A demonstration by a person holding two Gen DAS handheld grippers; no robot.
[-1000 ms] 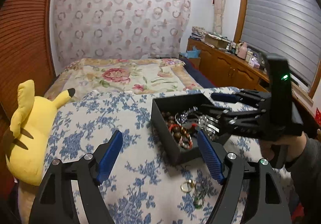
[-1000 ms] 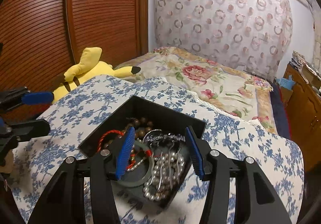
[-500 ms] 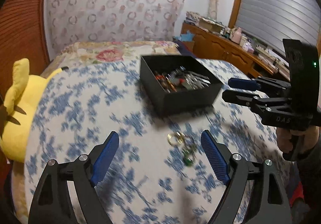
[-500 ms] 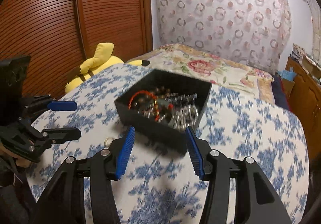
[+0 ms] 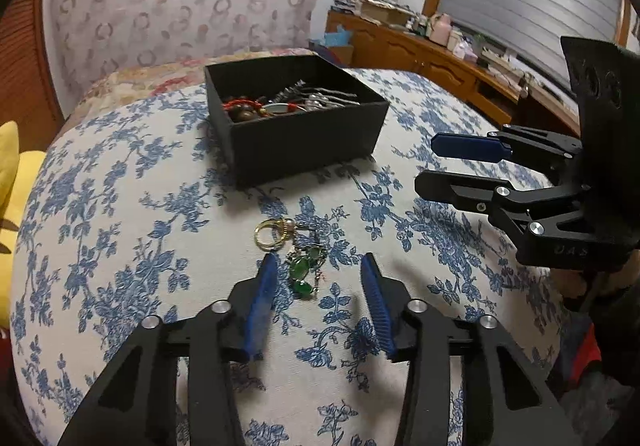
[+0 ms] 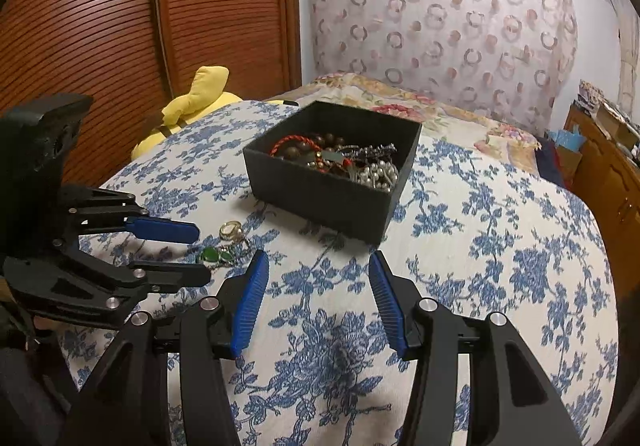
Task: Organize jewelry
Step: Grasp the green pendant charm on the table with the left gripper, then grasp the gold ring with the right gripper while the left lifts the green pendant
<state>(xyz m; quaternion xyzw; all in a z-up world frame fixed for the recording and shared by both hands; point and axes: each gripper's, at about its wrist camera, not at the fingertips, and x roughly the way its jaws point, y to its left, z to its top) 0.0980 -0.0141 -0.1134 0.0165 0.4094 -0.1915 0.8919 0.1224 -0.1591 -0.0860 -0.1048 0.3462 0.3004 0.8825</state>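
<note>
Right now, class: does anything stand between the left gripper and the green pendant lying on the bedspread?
Nothing visible does. The left gripper has just been closing, and the green pendant lies between its pads, not yet pinched. The gold ring lies just beyond, towards the black jewelry box.

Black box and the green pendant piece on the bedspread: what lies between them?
The gold rings, just beyond the green pendant piece; past them only bare floral bedspread up to the black box. The left wrist view shows it.
</note>
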